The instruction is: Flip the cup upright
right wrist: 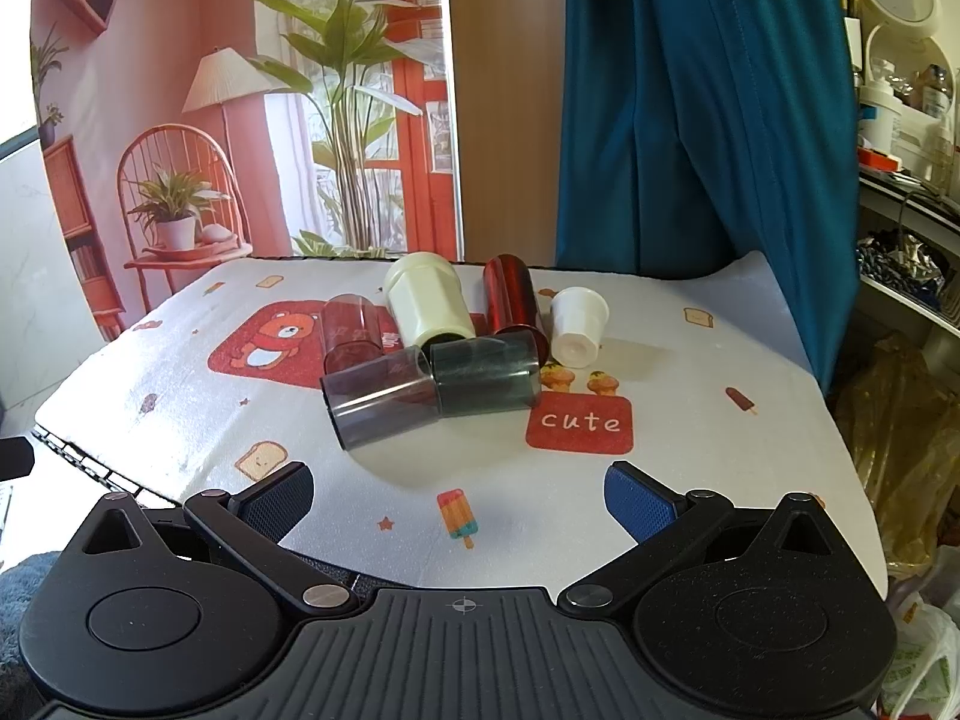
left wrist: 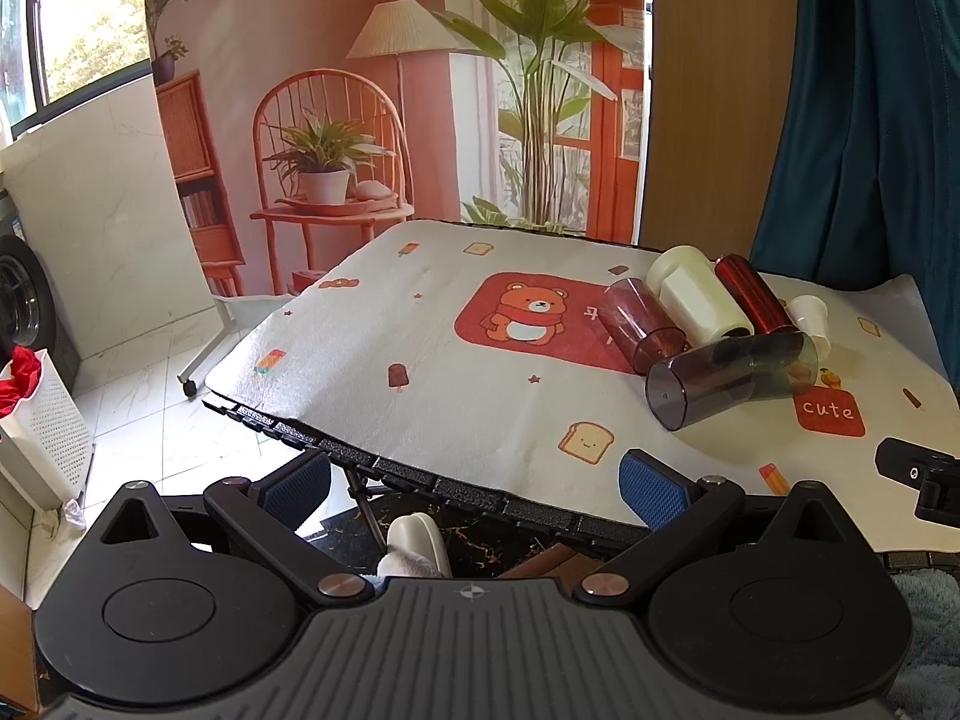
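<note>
Several cups lie on their sides in a cluster on the cartoon-print table cloth (right wrist: 690, 480). A grey see-through cup (right wrist: 381, 405) (left wrist: 702, 393) lies nearest, against a dark green see-through cup (right wrist: 486, 378). Behind them lie a maroon cup (right wrist: 351, 327) (left wrist: 642, 324), a cream cup (right wrist: 427, 300) (left wrist: 699, 294), a shiny red cup (right wrist: 513, 300) (left wrist: 756, 297) and a small white cup (right wrist: 577, 327) (left wrist: 811, 315). My right gripper (right wrist: 459, 501) is open and empty, just short of the grey cup. My left gripper (left wrist: 474, 483) is open and empty at the table's front edge, left of the cups.
The table's black front edge (left wrist: 420, 474) runs under my left gripper, with floor below. A white laundry basket (left wrist: 42, 426) stands at the left. A blue curtain (right wrist: 690, 108) hangs behind the table. Cluttered shelves (right wrist: 900, 138) stand at the right.
</note>
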The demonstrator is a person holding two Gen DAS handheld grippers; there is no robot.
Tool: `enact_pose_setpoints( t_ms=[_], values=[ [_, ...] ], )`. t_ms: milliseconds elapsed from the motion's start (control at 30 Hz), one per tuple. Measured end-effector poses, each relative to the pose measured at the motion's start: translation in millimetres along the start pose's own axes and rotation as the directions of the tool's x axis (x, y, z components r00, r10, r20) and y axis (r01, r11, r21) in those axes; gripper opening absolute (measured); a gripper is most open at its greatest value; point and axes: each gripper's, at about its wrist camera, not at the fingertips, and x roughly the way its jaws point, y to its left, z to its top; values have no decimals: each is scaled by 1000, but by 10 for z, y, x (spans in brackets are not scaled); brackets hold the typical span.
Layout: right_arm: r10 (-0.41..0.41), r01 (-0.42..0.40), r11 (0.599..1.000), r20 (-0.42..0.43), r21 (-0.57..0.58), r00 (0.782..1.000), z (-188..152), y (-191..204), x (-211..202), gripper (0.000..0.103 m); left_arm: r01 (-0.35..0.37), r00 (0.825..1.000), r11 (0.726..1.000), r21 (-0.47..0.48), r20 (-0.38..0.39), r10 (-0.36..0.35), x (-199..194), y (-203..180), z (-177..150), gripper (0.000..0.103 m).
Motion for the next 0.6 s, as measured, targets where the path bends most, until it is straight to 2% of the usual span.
enact_pose_setpoints(
  t_ms=[600],
  values=[
    [-3,3,1000,-1,-1,1000,-1,-8,4,103,-9,1000,1000,-12,-9,9,-11,30,11,103]
  ],
)
